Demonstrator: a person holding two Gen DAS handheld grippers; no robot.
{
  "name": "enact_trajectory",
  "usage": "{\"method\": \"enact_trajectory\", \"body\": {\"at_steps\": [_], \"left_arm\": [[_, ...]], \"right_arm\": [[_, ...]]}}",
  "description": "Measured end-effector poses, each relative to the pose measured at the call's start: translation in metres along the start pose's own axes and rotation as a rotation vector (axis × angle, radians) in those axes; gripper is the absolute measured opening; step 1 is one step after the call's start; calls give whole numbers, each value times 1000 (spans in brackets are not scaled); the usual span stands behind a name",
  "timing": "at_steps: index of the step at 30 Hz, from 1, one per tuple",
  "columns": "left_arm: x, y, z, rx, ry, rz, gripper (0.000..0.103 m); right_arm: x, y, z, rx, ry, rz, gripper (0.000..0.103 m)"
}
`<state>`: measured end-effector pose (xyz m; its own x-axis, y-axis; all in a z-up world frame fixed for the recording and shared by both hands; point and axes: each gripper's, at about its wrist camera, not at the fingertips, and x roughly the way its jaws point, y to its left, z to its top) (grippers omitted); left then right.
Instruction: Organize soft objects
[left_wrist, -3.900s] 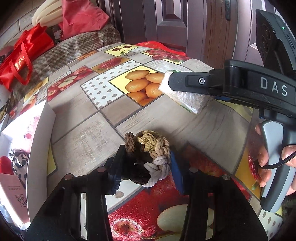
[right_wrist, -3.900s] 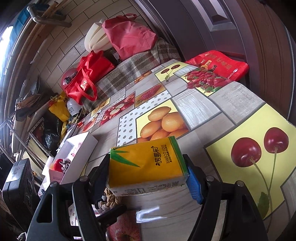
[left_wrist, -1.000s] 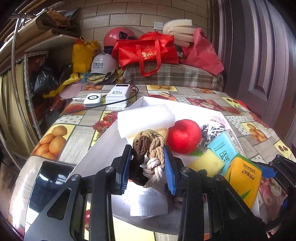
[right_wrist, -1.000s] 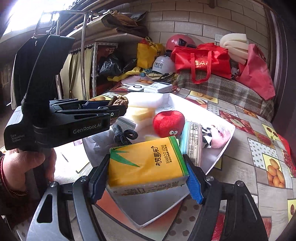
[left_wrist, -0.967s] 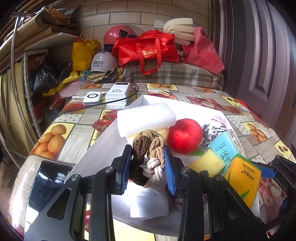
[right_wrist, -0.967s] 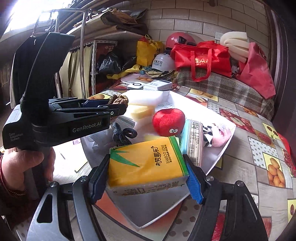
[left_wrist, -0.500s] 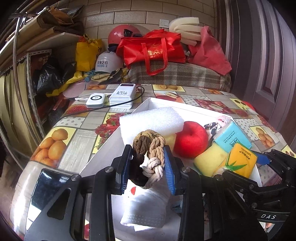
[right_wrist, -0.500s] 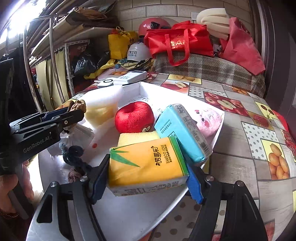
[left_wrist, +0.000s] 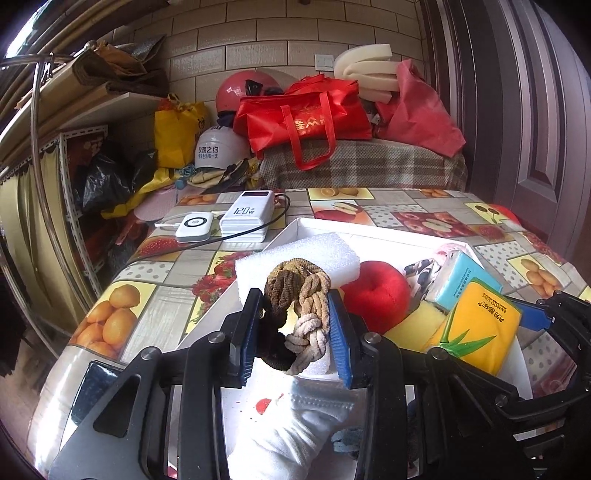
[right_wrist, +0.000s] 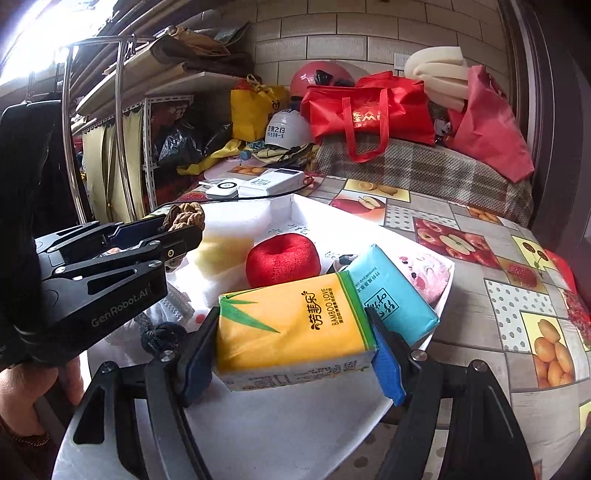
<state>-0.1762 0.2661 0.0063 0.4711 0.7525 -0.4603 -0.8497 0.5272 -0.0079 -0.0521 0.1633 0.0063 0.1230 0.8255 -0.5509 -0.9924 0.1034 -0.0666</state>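
My left gripper (left_wrist: 295, 332) is shut on a bundle of braided hair ties (left_wrist: 301, 295), brown, tan and cream, held over the near left part of the white box (left_wrist: 325, 225). My right gripper (right_wrist: 291, 332) is shut on a yellow tissue pack (right_wrist: 291, 325), held over the box's near right side; the pack also shows in the left wrist view (left_wrist: 480, 325). In the box lie a white foam block (left_wrist: 303, 254), a red plush apple (right_wrist: 282, 258), a blue tissue pack (right_wrist: 391, 295), a yellow sponge (left_wrist: 413, 328), a pink plush (right_wrist: 421, 273), a white mask (left_wrist: 295, 424) and dark hair ties (right_wrist: 162, 336).
The box sits on a table with a fruit-print cloth (right_wrist: 480, 251). Two white power banks (left_wrist: 247, 214) with a cable lie beyond the box. Red bags (left_wrist: 303, 118), helmets and a plaid-covered bench stand behind the table; metal shelves stand at the left.
Both grippers have gone from the open table to above the white box, each still holding its object. In the last half second the yellow pack has come closer beside the blue pack.
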Motion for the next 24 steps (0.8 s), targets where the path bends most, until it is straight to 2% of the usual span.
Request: {"method": "enact_trajectory", "body": {"at_steps": [4, 5, 7, 8, 9, 10, 11, 13, 14, 24], "left_arm": [[-4, 3, -1, -14, -21, 28, 44], [-6, 4, -2, -19, -28, 38, 49], [-9, 5, -3, -26, -41, 61, 63], [-10, 5, -3, -29, -49, 76, 76], [-13, 5, -4, -32, -59, 95, 84], [-15, 5, -4, -34, -72, 108, 86], [-18, 5, -5, -35, -86, 117, 89], [-22, 5, -6, -36, -107, 136, 93], [-23, 5, -6, -37, -112, 146, 101], [-28, 10, -7, -72, -138, 189, 103]], "right_arm": [[-1, 2, 0, -11, -11, -5, 75], [-2, 2, 0, -14, -14, -9, 75], [-2, 4, 0, -23, -15, -16, 82], [-2, 5, 0, -30, -18, -23, 84], [-3, 6, 0, -36, -23, -29, 87], [-4, 7, 0, -43, -27, -34, 91], [-4, 8, 0, -50, -31, -38, 101], [-6, 10, 0, -58, -40, -43, 103], [-6, 10, 0, -60, -42, -45, 103], [-5, 5, 1, -30, -40, -52, 103]]}}
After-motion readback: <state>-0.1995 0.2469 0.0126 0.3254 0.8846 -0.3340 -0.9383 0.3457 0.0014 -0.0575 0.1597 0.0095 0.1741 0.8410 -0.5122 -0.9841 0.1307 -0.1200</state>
